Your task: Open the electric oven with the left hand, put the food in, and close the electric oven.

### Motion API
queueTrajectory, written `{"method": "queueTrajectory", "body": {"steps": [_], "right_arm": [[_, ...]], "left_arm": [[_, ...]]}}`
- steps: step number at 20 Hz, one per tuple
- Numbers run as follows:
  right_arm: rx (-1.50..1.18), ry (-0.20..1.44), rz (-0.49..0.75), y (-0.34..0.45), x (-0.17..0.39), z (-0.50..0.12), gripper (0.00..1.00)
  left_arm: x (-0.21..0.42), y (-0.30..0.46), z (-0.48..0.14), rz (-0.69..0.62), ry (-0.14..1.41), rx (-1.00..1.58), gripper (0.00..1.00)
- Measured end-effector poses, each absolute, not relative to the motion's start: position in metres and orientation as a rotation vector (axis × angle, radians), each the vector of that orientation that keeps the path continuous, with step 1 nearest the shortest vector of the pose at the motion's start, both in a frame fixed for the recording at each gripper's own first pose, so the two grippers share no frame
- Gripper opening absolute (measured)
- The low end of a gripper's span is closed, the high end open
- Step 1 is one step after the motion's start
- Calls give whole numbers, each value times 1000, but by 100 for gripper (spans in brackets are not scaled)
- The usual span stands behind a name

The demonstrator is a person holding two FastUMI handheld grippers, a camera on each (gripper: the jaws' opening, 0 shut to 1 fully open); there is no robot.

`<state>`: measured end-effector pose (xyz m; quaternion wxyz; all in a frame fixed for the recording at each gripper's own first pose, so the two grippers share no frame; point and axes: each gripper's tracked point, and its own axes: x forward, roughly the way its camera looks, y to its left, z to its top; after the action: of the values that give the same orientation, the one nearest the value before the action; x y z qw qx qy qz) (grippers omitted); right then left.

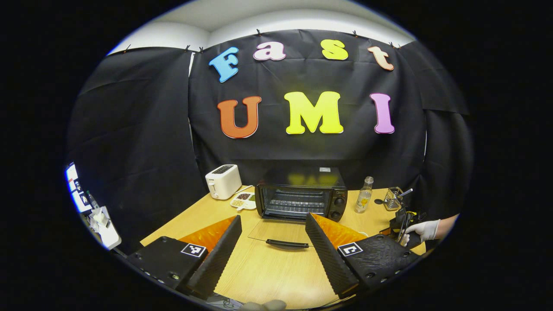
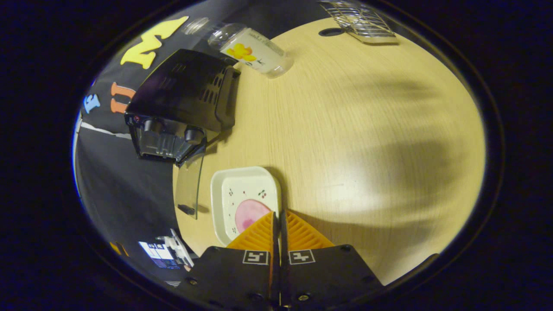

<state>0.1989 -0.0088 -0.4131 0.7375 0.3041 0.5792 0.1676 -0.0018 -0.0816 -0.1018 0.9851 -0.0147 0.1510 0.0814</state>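
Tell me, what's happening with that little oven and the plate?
A person is using two handheld grippers to put food into the electric oven. Its glass door is already folded down flat on the wooden table, and the left gripper hangs open in front of it. The right gripper is closed at the rim of a white square plate carrying a pink slice of food, which sits on the table beside the oven, not inside yet.
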Motion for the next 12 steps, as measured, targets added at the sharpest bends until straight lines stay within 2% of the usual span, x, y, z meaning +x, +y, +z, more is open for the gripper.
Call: {"method": "queueTrajectory", "body": {"steps": [3, 12], "right_arm": [[753, 1234, 371, -9, 199, -412, 4], [845, 1048, 197, -17, 186, -363, 4]], "left_arm": [[4, -79, -105, 146, 305, -43, 95], [19, -37, -114, 43, 298, -66, 95]]}}
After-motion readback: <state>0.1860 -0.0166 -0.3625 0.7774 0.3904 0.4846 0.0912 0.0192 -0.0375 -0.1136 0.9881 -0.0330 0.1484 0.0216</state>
